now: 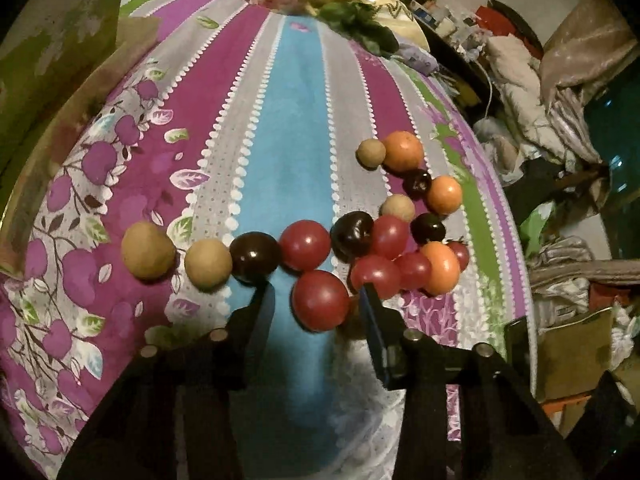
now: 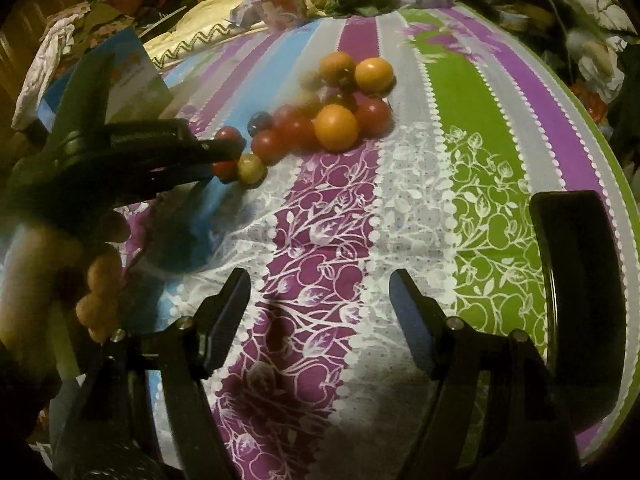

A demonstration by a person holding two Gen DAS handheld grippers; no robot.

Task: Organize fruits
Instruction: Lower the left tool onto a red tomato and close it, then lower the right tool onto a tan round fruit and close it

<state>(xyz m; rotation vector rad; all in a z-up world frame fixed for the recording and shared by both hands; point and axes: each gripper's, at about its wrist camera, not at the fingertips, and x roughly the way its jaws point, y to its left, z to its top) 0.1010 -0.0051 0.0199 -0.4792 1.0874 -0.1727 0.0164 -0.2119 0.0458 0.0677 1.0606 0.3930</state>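
Red fruit (image 1: 320, 300) sits right between the left gripper (image 1: 316, 300) tips — fingers wide apart, one finger (image 1: 262, 304) to its left w/ a gap, the blue-padded one (image 1: 370, 308) just beside its right edge, not pinching it as far as I can tell. Just ahead, a rough row on the striped bedsheet (image 1: 280, 140): two tan fruits (image 1: 148, 250), a dark one (image 1: 255, 257), another red (image 1: 305, 245). Further right — the main cluster (image 1: 404, 232), reds, oranges, dark ones and small tan ones all bunched, touching.

Right wrist view now: right gripper (image 2: 320, 296) hovers over bare purple-and-white patterned cloth, jaws spread wide, nothing between them. Fruit pile (image 2: 332, 116) lies well ahead and a bit left of it. Left tool's dark fingers (image 2: 188, 152) reach in from the left side, tips at the near end of the pile, by a red and a yellowish fruit (image 2: 250, 168). Dark curved object (image 2: 580, 300) rests on the cloth's right edge, beside the right finger.
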